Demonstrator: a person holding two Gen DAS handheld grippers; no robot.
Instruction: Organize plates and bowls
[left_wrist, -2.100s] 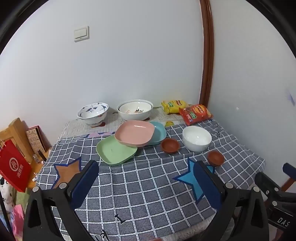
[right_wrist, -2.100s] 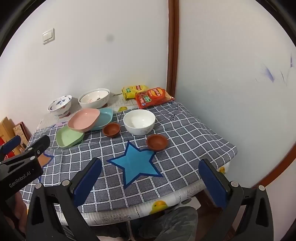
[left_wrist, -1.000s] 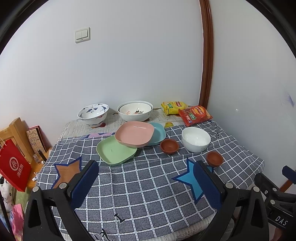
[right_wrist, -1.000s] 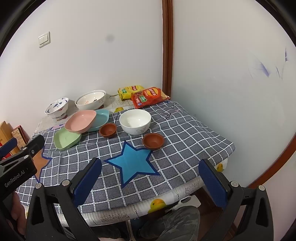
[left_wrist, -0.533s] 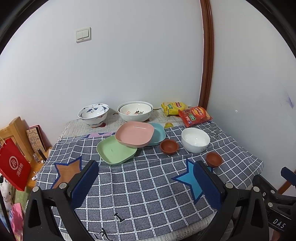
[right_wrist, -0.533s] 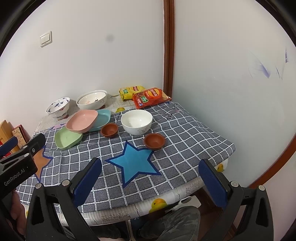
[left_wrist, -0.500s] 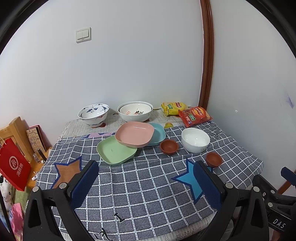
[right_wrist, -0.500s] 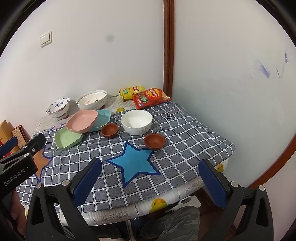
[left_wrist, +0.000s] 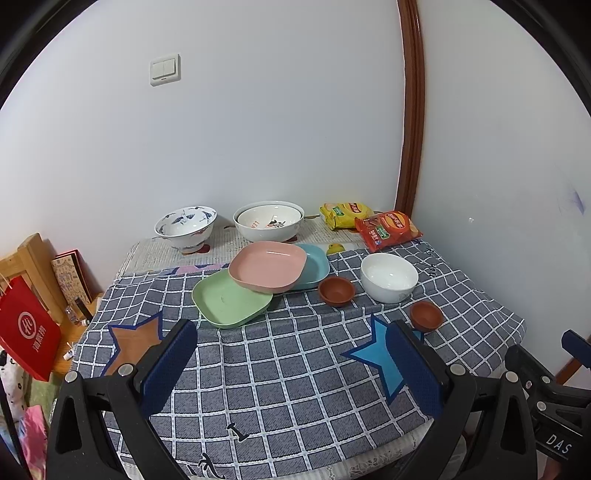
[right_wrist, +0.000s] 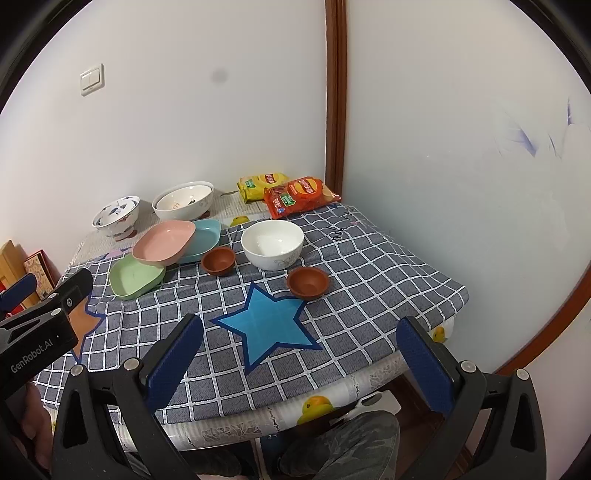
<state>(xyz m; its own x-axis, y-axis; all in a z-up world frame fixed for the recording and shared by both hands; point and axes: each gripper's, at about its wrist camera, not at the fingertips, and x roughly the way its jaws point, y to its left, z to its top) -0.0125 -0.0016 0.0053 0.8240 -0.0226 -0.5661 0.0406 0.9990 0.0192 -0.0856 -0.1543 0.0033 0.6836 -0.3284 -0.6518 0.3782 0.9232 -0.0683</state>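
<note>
On the checked tablecloth (left_wrist: 295, 369) a pink plate (left_wrist: 267, 264) lies tilted over a green plate (left_wrist: 231, 301) and a blue plate (left_wrist: 314, 266). Beside them stand a white bowl (left_wrist: 389, 275) and two small brown bowls (left_wrist: 336, 290) (left_wrist: 426, 315). A blue-patterned bowl (left_wrist: 185, 225) and a large white bowl (left_wrist: 269, 221) stand at the back. My left gripper (left_wrist: 291, 365) is open and empty over the table's near edge. My right gripper (right_wrist: 299, 362) is open and empty, near the blue star (right_wrist: 267, 325). The pink plate (right_wrist: 164, 242) and white bowl (right_wrist: 272, 243) also show in the right wrist view.
Yellow (left_wrist: 345, 214) and red (left_wrist: 388, 227) snack bags lie at the back right by the wall corner. A red paper bag (left_wrist: 26, 339) and a wooden rack (left_wrist: 33, 266) stand left of the table. The person's legs (right_wrist: 332, 443) are under the front edge.
Both grippers have shifted only slightly; the views are nearly the same. No dish has moved.
</note>
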